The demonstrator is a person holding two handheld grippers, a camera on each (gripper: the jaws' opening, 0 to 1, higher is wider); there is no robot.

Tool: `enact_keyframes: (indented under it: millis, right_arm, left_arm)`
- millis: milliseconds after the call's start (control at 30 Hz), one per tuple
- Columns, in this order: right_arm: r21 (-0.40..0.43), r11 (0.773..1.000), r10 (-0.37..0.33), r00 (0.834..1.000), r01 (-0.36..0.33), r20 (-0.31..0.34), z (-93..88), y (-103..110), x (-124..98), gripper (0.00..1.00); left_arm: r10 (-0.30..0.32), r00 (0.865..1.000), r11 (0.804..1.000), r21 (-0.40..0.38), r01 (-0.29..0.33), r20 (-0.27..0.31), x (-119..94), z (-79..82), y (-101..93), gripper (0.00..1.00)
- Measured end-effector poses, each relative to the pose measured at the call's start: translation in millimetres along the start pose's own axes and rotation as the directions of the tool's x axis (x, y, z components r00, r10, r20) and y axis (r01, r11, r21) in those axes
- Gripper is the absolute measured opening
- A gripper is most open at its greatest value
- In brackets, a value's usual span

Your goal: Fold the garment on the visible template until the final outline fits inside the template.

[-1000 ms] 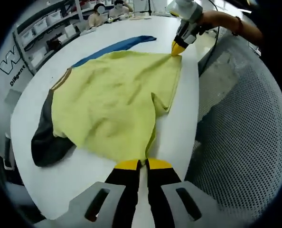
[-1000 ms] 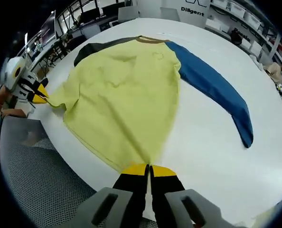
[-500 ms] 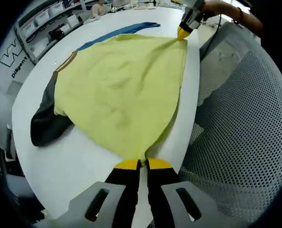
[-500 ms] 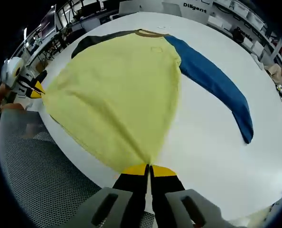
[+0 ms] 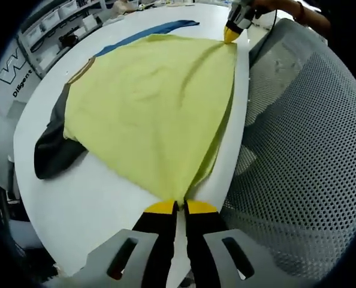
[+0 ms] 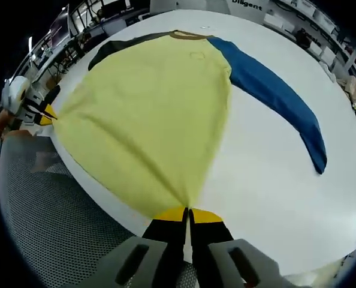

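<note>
A yellow shirt point(image 5: 154, 102) with a black sleeve point(image 5: 51, 153) and a blue sleeve point(image 5: 148, 36) lies spread on the white table point(image 5: 88, 198). My left gripper point(image 5: 177, 207) is shut on one hem corner at the table's near edge. The right gripper point(image 5: 231, 35) comes in at the top of the left gripper view, shut on the other hem corner. In the right gripper view my right gripper point(image 6: 187, 213) pinches the yellow shirt point(image 6: 148, 114) hem, the blue sleeve point(image 6: 280, 108) stretches right, and the left gripper point(image 6: 45, 115) holds the far corner. The hem is pulled taut between them.
A grey mesh chair point(image 5: 304, 156) stands against the table edge by the hem; the chair point(image 6: 58, 234) fills the lower left in the right gripper view. Shelves with bins point(image 5: 52, 36) stand beyond the table. A person's arm point(image 5: 292, 13) reaches in with the right gripper.
Both grippers have pulled the hem corners apart and toward the table edge. The shirt body has gone from wrinkled and bunched to stretched flat.
</note>
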State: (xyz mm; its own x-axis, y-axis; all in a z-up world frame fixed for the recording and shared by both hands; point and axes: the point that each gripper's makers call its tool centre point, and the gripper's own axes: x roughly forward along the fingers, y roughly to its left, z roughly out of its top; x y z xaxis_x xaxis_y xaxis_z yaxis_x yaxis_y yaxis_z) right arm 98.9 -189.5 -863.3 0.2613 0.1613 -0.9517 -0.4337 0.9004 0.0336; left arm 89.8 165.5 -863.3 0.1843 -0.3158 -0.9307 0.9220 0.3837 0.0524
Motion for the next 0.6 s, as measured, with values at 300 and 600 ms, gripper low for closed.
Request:
enact_keyframes:
  millis: [300,600]
  right_arm:
    - [0.004,1.0,0.015,1.0,-0.015,-0.013,-4.4,3.1,1.9,0.0]
    - [-0.004,1.0,0.014,1.0,-0.014,-0.026,-7.8,2.3,6.3,0.0]
  left_arm:
    - [0.009,1.0,1.0,-0.02,-0.009,0.008,0.8,-2.6,-0.5,0.03]
    - [0.023,1.0,0.999,-0.026,-0.023,0.013,0.7,-3.2,-1.1,0.03]
